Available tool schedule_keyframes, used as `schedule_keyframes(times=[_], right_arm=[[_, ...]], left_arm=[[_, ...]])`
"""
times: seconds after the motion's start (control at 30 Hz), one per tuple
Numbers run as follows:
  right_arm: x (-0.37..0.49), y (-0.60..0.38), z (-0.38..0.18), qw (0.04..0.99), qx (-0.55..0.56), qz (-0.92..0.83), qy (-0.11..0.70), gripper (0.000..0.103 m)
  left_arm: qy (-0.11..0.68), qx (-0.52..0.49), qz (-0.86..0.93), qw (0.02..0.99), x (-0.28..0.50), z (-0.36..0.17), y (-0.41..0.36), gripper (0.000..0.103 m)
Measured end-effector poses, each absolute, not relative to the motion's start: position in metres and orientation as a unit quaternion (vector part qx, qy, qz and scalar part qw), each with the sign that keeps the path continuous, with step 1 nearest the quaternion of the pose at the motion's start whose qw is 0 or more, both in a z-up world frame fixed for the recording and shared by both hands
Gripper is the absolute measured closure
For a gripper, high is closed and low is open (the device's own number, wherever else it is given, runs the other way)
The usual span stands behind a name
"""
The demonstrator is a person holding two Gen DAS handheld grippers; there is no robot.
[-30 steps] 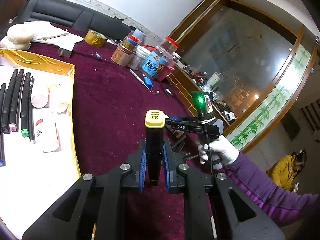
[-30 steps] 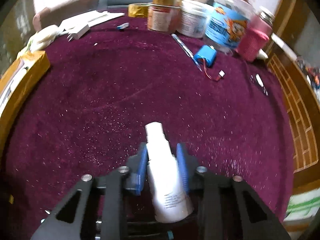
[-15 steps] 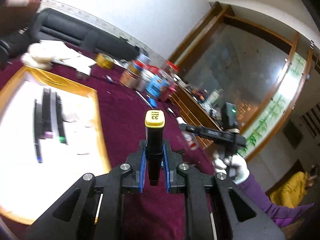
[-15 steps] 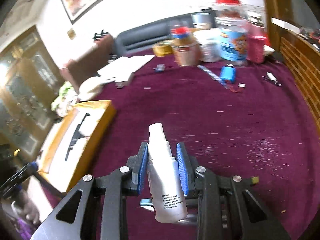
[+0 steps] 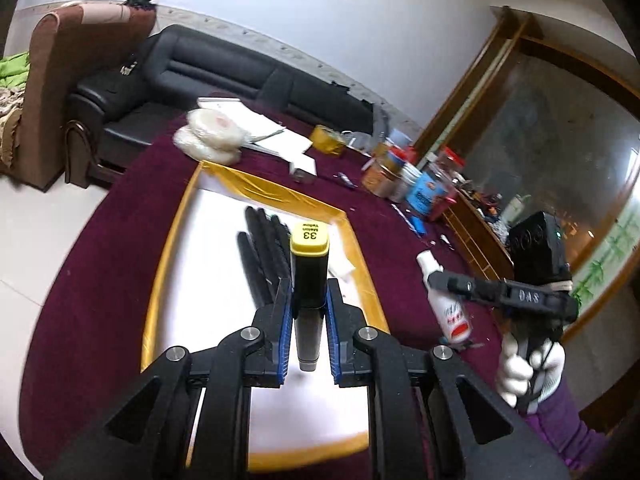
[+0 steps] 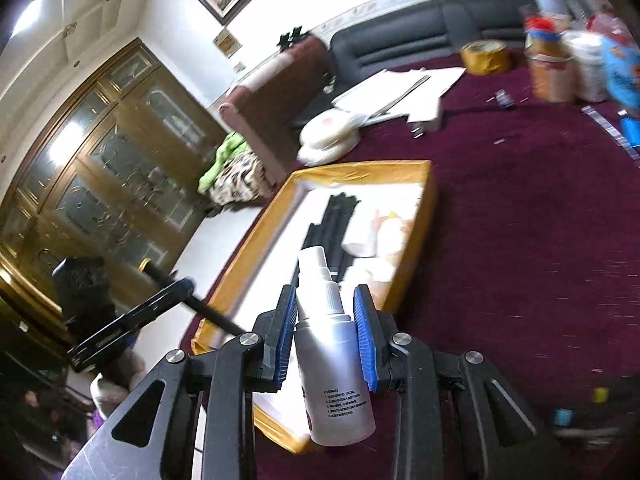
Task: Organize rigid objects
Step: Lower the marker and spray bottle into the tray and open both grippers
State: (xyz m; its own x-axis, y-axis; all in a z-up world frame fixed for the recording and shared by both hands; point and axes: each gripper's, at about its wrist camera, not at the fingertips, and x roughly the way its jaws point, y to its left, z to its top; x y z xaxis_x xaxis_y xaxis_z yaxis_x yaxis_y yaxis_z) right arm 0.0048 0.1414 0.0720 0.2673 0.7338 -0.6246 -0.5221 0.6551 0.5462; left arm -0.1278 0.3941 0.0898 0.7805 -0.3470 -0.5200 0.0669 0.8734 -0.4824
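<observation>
Both fisheye views are evenly lit indoors yet smeared by motion blur, worst on the jars (image 6: 576, 68) and tray (image 5: 168, 264), with straight lines bowed and corners blacked out at the edges, glare whitening the tray's floor and a bright highlight on the spray bottle (image 6: 332, 344).

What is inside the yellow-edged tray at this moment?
The tray holds a row of black markers and some pale items too blurred to identify. The held marker and left claw cover part of its floor.
</observation>
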Motion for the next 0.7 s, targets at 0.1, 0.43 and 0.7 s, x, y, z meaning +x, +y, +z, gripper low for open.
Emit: schedule_keyframes(times=[0.1,0.43,0.7], right_arm=[[0.013,0.170,0.063,0.774,0.121,0.405,0.471,0.077],[0.057,0.248,0.026,0.728,0.173,0.397,0.531,0.077],[0.086,0.300,0.017,0.729,0.155,0.381,0.547,0.077]], left_arm=[[0.322,-0.225,-0.105,0.913,-0.108,0.086,0.406,0.091],[0.395,-0.242,-0.106,0.880,-0.042,0.053,0.432,0.089],[0.403,-0.274,-0.094,0.868,-0.033,0.041,0.441,0.082]])
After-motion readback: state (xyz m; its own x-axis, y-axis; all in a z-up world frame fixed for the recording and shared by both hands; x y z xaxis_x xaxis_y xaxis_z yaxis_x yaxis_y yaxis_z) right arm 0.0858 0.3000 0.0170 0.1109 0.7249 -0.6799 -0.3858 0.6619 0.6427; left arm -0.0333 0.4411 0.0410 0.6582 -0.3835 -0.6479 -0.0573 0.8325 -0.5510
